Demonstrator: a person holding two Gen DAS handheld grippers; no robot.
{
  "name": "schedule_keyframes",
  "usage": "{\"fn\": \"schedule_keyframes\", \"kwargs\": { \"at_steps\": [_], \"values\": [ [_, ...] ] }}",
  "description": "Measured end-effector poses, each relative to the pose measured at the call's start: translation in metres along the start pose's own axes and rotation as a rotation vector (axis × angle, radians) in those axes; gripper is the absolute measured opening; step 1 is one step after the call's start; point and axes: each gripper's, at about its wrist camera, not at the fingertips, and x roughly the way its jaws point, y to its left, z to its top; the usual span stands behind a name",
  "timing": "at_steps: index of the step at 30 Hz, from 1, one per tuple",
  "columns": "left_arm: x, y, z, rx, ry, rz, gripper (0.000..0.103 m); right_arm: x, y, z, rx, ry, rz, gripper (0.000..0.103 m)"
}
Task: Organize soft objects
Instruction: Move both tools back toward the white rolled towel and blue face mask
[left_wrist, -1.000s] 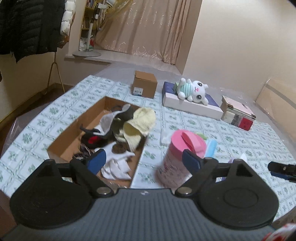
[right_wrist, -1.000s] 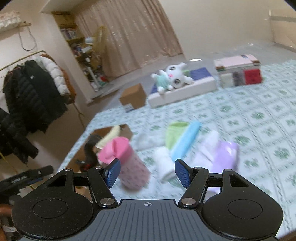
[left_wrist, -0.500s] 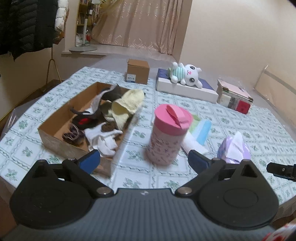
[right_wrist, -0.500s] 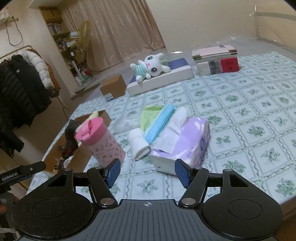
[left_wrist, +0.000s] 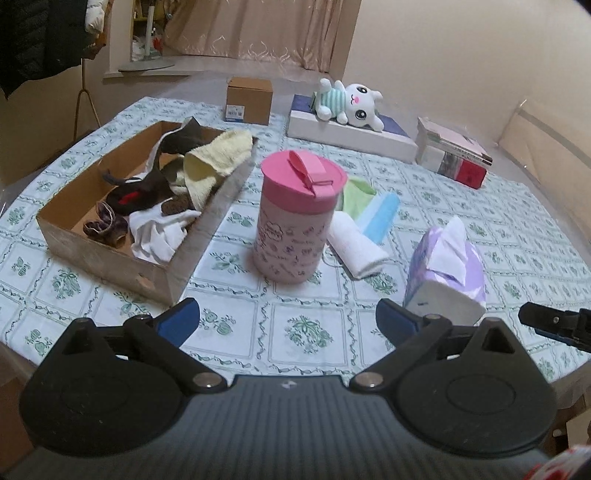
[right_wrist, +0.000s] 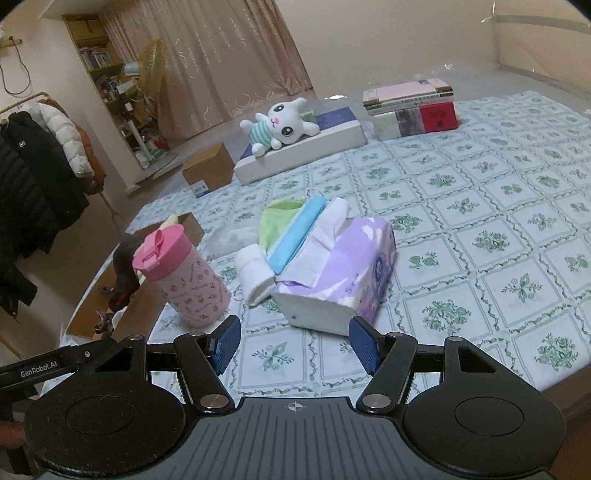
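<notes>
An open cardboard box (left_wrist: 110, 254) at the table's left holds a yellow cloth (left_wrist: 218, 155), white cloth, dark garments and small shoes. On the table lie a rolled white towel (left_wrist: 354, 247), a blue cloth (left_wrist: 382, 212) and a green cloth (left_wrist: 356, 194); they also show in the right wrist view: towel (right_wrist: 255, 273), blue cloth (right_wrist: 299, 232), green cloth (right_wrist: 277, 221). My left gripper (left_wrist: 286, 325) is open and empty, back at the table's near edge. My right gripper (right_wrist: 293, 349) is open and empty, just short of the purple tissue pack (right_wrist: 340, 273).
A pink lidded canister (left_wrist: 295, 218) stands between box and cloths. A plush rabbit (left_wrist: 349, 103) lies on a white-and-blue box at the back, with a small carton (left_wrist: 249, 99) and stacked books (left_wrist: 454, 155). A coat rack stands at left.
Both grippers have pulled back toward the near table edge, so more of the table shows. Both stay open and empty. Nothing on the table has moved.
</notes>
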Motion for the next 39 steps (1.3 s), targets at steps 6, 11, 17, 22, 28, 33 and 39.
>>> {"fn": "schedule_keyframes", "kwargs": {
  "at_steps": [6,11,17,22,28,33,39],
  "values": [
    [0.004,-0.001,-0.003,-0.005,0.017,-0.007,0.1,0.005,0.0,-0.003,-0.002,0.012,0.003,0.065],
    [0.006,-0.003,-0.005,-0.012,0.019,-0.025,0.098,0.007,0.0,-0.005,0.003,0.02,0.0,0.065],
    [0.007,-0.006,-0.005,-0.009,0.02,-0.028,0.098,0.007,-0.002,-0.006,0.007,0.021,-0.004,0.065],
    [0.009,-0.011,-0.006,-0.005,0.021,-0.038,0.097,0.008,-0.006,-0.006,0.014,0.021,-0.01,0.065],
    [0.014,-0.016,-0.004,-0.002,0.017,-0.068,0.095,0.008,-0.01,-0.007,0.021,0.02,-0.023,0.065],
    [0.021,-0.021,-0.001,0.003,0.019,-0.077,0.094,0.01,-0.013,-0.006,0.027,0.024,-0.034,0.065],
    [0.035,-0.028,0.002,0.008,0.027,-0.09,0.091,0.012,-0.019,-0.004,0.034,0.027,-0.047,0.065]
  ]
}}
